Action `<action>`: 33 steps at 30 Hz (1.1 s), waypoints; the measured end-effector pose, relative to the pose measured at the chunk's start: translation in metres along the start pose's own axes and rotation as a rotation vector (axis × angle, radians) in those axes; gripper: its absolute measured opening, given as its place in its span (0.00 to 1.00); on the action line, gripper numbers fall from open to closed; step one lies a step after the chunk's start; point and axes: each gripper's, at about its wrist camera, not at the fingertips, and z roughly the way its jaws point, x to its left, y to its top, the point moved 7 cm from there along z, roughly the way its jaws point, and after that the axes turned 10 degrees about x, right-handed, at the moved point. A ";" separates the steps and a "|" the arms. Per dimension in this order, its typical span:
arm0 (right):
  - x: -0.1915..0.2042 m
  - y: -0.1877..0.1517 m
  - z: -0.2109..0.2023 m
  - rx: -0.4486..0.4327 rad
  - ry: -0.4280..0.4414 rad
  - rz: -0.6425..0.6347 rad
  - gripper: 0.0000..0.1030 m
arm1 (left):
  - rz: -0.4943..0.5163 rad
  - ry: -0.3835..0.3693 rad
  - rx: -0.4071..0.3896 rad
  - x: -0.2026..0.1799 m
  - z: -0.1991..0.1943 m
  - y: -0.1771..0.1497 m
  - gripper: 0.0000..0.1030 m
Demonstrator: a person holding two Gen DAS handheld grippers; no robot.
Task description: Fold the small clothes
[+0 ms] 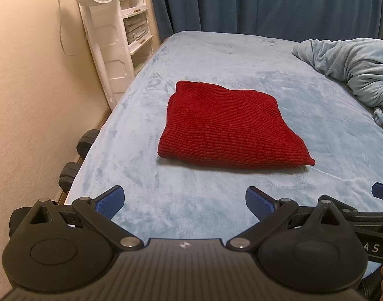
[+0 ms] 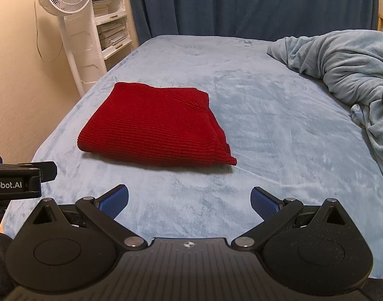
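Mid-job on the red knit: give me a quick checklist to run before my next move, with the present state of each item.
1. Left hand-held gripper open and holding nothing: ok.
2. Right hand-held gripper open and holding nothing: ok.
3. Red knit garment lies flat on the bed cover in a compact folded shape: ok.
4. Both grippers clear of the garment, bare cover between them and its near edge: ok.
5. Near right corner squared: not ok, layers fan out and a point sticks out.
6. Sleeves or loose parts tucked inside the fold: cannot tell.
7. Crumpled blanket apart from the garment: ok.
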 end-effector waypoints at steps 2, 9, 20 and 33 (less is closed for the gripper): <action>0.000 0.000 0.000 -0.003 0.000 -0.004 0.99 | 0.001 0.000 0.000 0.000 0.000 0.000 1.00; 0.001 0.002 0.000 -0.007 -0.001 -0.008 0.99 | 0.001 0.002 0.001 0.001 -0.001 0.000 1.00; 0.002 0.002 0.001 -0.007 -0.002 -0.014 0.99 | 0.000 0.006 0.005 0.001 -0.003 0.001 1.00; 0.003 0.003 0.003 -0.012 -0.003 -0.020 0.99 | -0.001 0.007 0.004 0.002 -0.005 0.000 1.00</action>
